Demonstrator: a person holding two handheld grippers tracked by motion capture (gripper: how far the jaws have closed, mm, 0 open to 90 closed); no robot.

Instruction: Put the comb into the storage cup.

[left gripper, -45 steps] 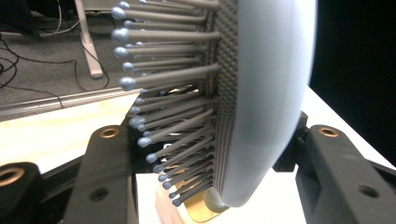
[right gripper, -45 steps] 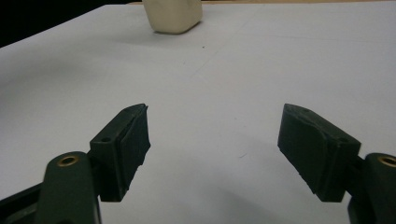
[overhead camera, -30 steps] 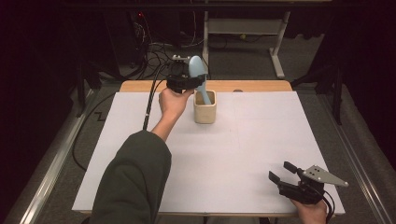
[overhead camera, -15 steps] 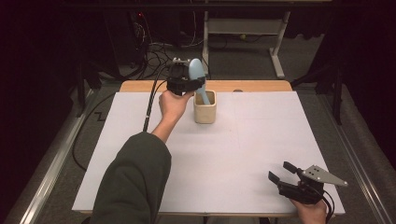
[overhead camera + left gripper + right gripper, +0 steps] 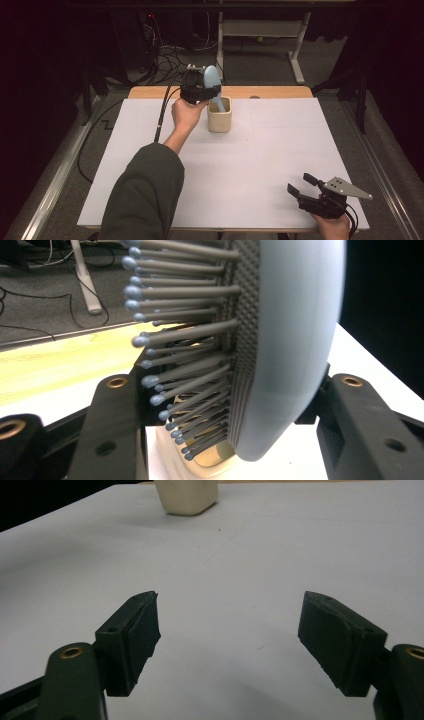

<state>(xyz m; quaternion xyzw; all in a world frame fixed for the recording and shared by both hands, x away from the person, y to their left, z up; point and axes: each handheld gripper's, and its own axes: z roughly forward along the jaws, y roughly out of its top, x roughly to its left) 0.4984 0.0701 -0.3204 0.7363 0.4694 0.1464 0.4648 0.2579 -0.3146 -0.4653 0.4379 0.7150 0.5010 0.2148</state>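
The white table is brightly and evenly lit from above, while the room around it falls into near darkness, especially at the left and right edges of the frame. Shadows on the surface are soft and faint. In the left gripper view, the close hairbrush looks slightly blurred, with the background hazy.
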